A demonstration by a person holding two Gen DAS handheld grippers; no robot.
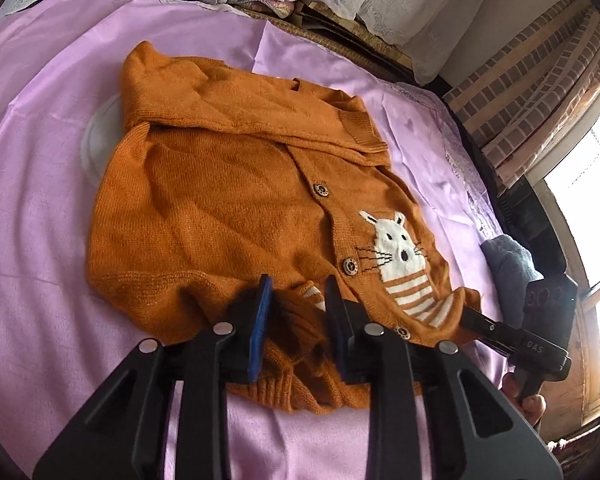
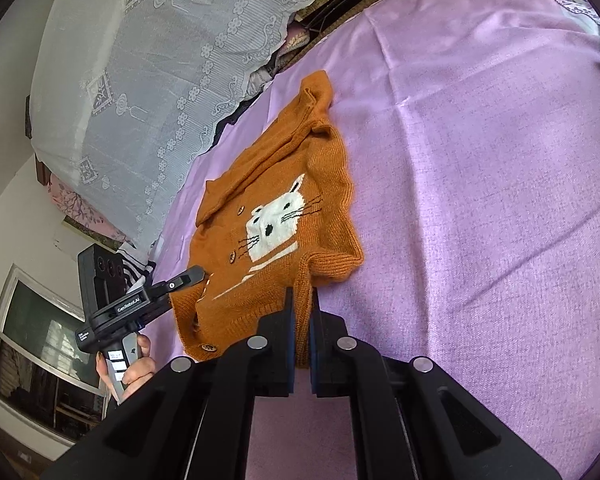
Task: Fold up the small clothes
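While the orange knitted cardigan with a white cat motif (image 1: 236, 208) lies spread on the lilac bed sheet (image 1: 40, 208), with one sleeve (image 1: 236, 120) already laid across its upper part, both tools are stationed at its near hem. The left gripper (image 1: 298, 316) is seen with its blue-padded jaws apart; bunched knit lies between them, but the pads are not pressing on it, so no hold is made on that side. The right gripper (image 2: 301, 332) is seen with its jaws together, clamped on a ribbed edge of the cardigan near a loose cuff (image 2: 332, 266). In the right wrist view the left tool is shown held by a hand (image 2: 134, 364) at the garment's buttoned corner. The knit is judged to be light, soft and stretchy: it will drape and sag rather than hold a crease, and a fold lifted from one point alone is likely to pull askew. Hold is best taken on the ribbed hem or cuff, where the fabric is thickest and least inclined to slip from the pads. The wooden-looking buttons (image 1: 319, 190) along the front placket should be avoided, since a pad closed over one would grip poorly. A pale round object (image 1: 100, 140) is partly hidden beneath the far side of the garment; what it is cannot be told.
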